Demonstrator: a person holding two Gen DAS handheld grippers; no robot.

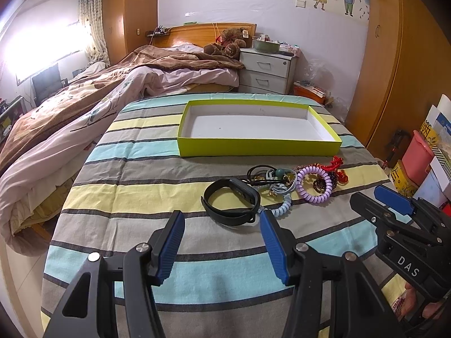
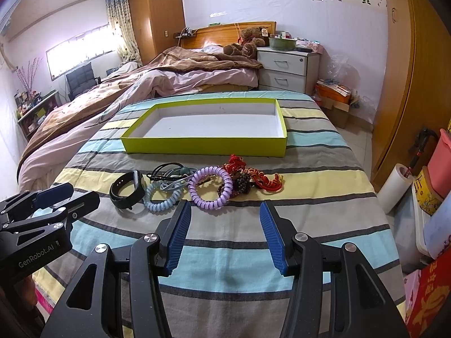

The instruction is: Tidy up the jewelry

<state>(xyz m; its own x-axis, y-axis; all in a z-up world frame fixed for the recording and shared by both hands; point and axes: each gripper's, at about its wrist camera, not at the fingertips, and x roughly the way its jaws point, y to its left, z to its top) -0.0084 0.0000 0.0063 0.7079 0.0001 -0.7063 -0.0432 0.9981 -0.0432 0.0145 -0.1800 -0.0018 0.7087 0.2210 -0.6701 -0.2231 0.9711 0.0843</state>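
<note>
Green-walled tray [image 2: 203,146] sits empty behind the jewelry pile [image 2: 197,183], both left gripper [image 1: 222,219] and right gripper [image 2: 225,211] wide open, holding nothing, poised for a first pick

Two wrist views, low over the striped surface [image 1: 141,174], facing the yellow-green box [image 1: 259,143].
Left camera sits left of the box's centre, right camera further right; both share box, jewelry pile [image 2: 197,183] and bed [image 2: 141,84] beyond.

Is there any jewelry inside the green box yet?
No, the green box shows only its bare white floor; the bracelets lie outside on the cloth.
</note>
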